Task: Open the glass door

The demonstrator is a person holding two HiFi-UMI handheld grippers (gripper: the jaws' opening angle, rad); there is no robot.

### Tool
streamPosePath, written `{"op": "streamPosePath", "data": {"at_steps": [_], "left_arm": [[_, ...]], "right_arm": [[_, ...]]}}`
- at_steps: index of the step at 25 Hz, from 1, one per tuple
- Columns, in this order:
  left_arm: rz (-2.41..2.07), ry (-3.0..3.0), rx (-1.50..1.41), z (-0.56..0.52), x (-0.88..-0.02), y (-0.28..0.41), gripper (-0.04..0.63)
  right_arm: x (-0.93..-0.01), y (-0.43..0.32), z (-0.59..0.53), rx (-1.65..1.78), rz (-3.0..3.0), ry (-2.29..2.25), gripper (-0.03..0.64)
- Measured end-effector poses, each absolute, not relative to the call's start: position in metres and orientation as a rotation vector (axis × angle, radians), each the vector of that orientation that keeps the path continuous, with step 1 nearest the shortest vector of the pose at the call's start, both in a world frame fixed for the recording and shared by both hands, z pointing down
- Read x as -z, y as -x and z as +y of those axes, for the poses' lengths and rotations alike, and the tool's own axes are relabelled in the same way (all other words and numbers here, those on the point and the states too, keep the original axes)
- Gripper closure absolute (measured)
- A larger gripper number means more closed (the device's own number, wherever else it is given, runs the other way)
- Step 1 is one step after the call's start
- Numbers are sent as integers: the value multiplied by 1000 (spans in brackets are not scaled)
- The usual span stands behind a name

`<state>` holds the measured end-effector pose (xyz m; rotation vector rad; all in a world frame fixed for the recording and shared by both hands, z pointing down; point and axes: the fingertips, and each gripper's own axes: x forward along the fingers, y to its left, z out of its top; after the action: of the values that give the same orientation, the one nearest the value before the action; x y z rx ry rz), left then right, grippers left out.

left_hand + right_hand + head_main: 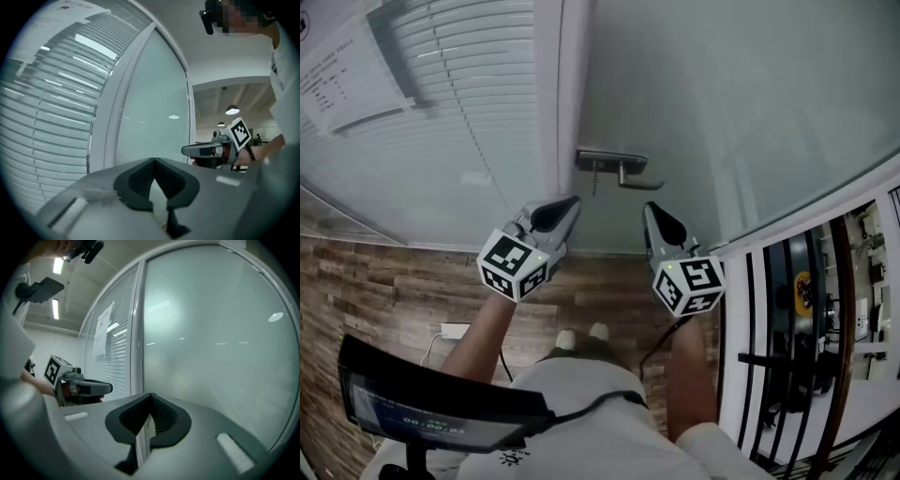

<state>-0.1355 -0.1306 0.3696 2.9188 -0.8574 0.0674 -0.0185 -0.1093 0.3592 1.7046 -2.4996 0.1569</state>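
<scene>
The frosted glass door [722,112] fills the upper right of the head view, with a metal lever handle [614,167] near its left edge. My left gripper [572,202] is just below and left of the handle, apart from it, jaws shut on nothing. Just below and right of the handle is my right gripper [649,208], also shut and empty. In the left gripper view, the left gripper [154,161] faces the door glass [150,108], with the right gripper [187,150] beside it. In the right gripper view, the right gripper [150,394] points at the glass [211,348]. Neither gripper view shows the handle.
A white door frame [558,94] separates the door from a glazed panel with blinds [441,94] and a paper notice [337,75]. Wood-look floor [394,281] lies below. A black railing [787,347] stands at right. A dark screen [422,403] hangs at my lower left.
</scene>
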Motion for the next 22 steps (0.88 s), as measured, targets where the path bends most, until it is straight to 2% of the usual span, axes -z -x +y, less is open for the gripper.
{"op": "streamPosePath", "data": {"at_steps": [15, 16, 18, 22], "left_arm": [[-811, -2872, -92, -150, -393, 76, 592], [-808, -2863, -96, -152, -397, 71, 592], [-809, -2854, -111, -156, -402, 63, 592], [-832, -2835, -141, -164, -410, 55, 591]], "right_arm": [[-379, -7, -155, -135, -2514, -1628, 607], [-383, -9, -159, -120, -2505, -1607, 592], [-390, -11, -166, -69, -2478, -1552, 505], [-411, -6, -180, 75, -2371, -1416, 429]]}}
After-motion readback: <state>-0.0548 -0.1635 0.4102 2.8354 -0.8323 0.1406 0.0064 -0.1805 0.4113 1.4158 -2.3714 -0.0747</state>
